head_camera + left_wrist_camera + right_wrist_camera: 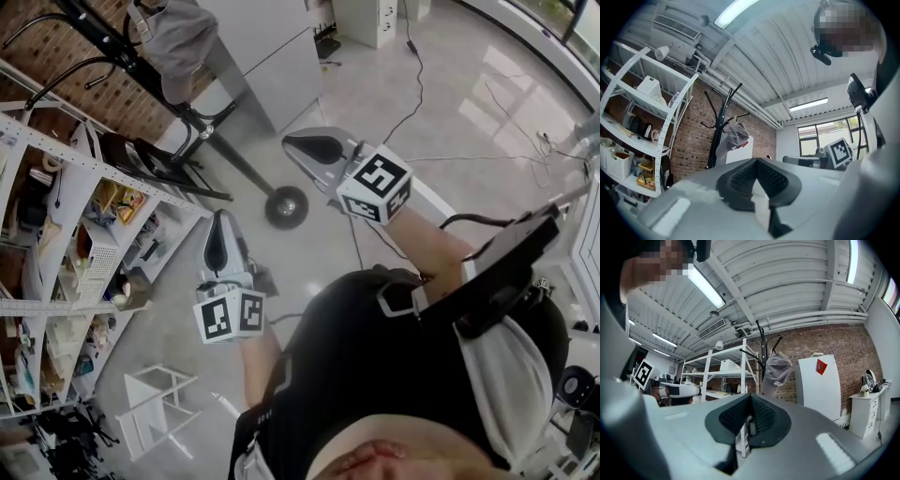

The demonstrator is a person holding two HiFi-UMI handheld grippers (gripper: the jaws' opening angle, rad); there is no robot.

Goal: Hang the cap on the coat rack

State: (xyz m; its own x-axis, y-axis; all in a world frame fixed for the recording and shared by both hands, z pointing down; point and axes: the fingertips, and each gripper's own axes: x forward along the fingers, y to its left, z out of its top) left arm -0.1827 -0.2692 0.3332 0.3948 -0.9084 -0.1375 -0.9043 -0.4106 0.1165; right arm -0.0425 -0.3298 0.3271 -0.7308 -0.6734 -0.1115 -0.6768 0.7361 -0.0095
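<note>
A grey cap point(173, 42) hangs on a hook of the black coat rack point(225, 150), whose round base point(286, 206) stands on the floor. The cap point(777, 371) also shows in the right gripper view, on the rack point(764, 345), and in the left gripper view as the cap point(736, 136) against the rack's pole point(717, 136). Both grippers are held back from the rack, apart from the cap. My left gripper point(217, 225) is shut and empty. My right gripper point(307, 145) is shut with nothing between its jaws.
White shelving point(56, 234) filled with boxes and appliances stands left of the rack. A white cabinet point(818, 385) stands right of it against the brick wall, with a low white cupboard point(867, 408) further right. A white stool point(155, 403) and cables point(412, 94) are on the floor.
</note>
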